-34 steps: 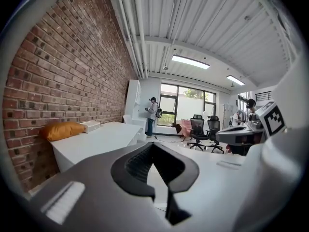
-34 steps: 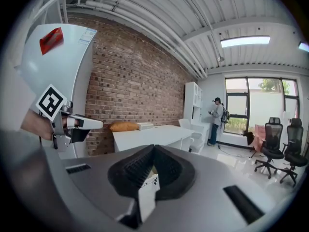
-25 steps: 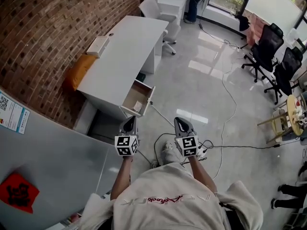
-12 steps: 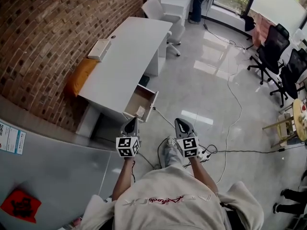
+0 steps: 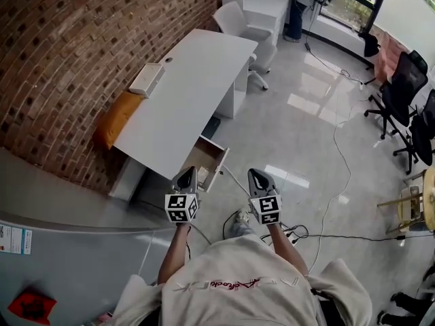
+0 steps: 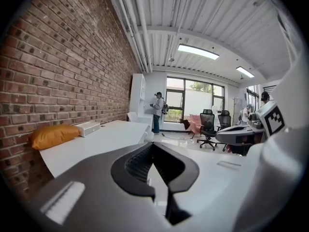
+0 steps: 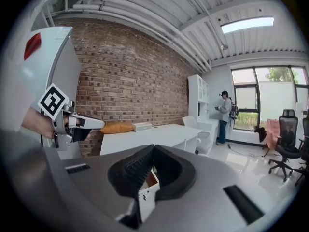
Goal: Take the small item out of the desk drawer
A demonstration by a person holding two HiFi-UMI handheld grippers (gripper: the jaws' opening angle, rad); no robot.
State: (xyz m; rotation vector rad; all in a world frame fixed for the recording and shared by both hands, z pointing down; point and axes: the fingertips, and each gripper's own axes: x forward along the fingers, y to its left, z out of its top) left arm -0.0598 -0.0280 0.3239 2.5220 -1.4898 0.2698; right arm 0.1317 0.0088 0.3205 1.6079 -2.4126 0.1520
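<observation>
A white desk (image 5: 192,87) stands along the brick wall, and its drawer (image 5: 208,156) is pulled open toward the floor. A small white item (image 5: 202,174) lies in the drawer near its front panel. My left gripper (image 5: 185,176) is held in front of me, its tip just short of the drawer in the head view, jaws shut on nothing (image 6: 153,145). My right gripper (image 5: 257,177) hovers over the floor to the right, also shut and empty (image 7: 154,147). Through its jaw hollow the right gripper view shows the open drawer (image 7: 147,180).
An orange cushion (image 5: 115,117) and a white box (image 5: 147,80) lie at the desk's wall side. A white chair (image 5: 246,24) stands at its far end. Cables (image 5: 334,172) and a power strip (image 5: 293,235) cross the floor. A grey cabinet (image 5: 68,250) stands left. Black office chairs (image 5: 405,90) are far right.
The person has stepped closer to the desk, so the desk and open drawer sit nearer the grippers. Both grippers stay shut and in the same pose.
</observation>
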